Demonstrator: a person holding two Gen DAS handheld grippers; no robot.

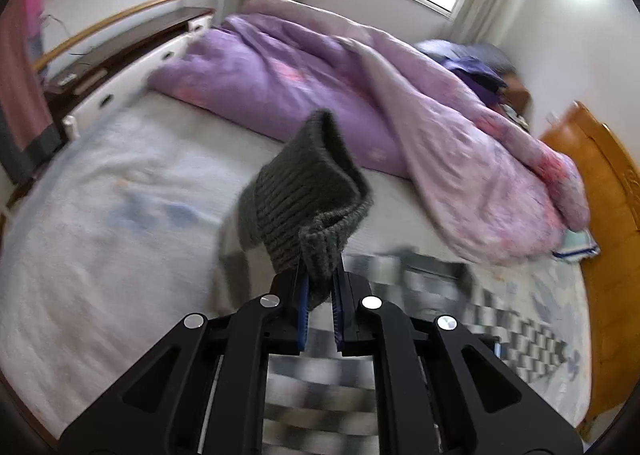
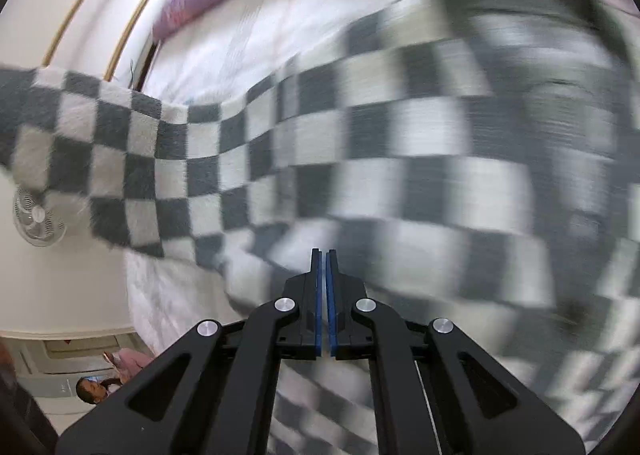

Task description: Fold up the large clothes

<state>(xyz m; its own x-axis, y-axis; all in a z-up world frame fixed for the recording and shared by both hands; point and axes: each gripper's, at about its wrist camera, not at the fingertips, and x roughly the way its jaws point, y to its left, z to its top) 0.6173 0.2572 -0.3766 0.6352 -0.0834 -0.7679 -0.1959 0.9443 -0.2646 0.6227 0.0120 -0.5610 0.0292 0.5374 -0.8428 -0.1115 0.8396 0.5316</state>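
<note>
My left gripper (image 1: 320,287) is clamped on the checkered sweater's (image 2: 320,159) ribbed cuff (image 1: 304,199), right gripper (image 2: 322,275) together and empty (floppy, heavy knit, grab thick hems).

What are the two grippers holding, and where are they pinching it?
The left gripper pinches the checkered sweater by its grey ribbed cuff. The right gripper is shut, but whether it pinches any fabric cannot be told.
</note>
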